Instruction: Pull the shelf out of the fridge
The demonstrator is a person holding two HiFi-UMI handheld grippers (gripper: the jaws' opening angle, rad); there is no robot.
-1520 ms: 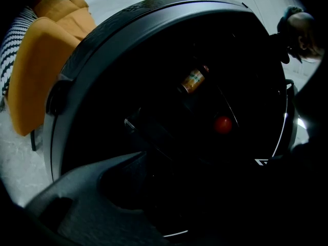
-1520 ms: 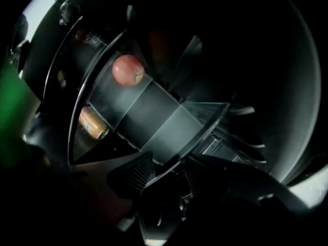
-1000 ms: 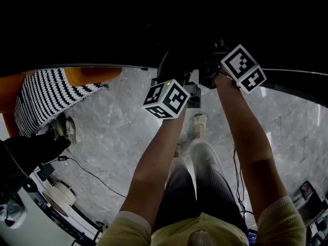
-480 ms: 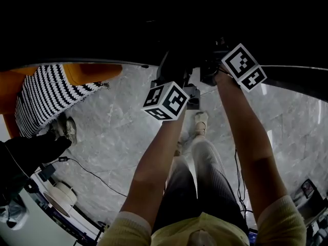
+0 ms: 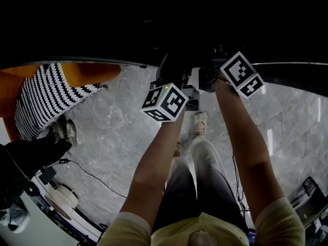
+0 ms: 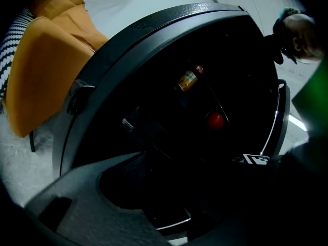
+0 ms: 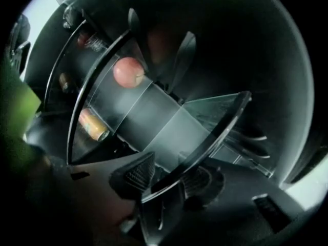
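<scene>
Right gripper (image 7: 168,181) clamps the front rim of the glass shelf (image 7: 169,119). Left gripper (image 6: 171,209) faces the dark fridge (image 6: 154,29) interior; its jaw state cannot be determined there.

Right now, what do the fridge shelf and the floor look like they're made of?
The shelf looks like clear glass, smooth and glossy: you can see through it, and its edge catches light. The floor looks like polished grey marble or stone tile, with pale veins and faint joints.

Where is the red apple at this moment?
In the right gripper view, the red apple lies at upper left on the glass shelf, above the can. The right gripper grips that shelf's front edge lower down.
</scene>
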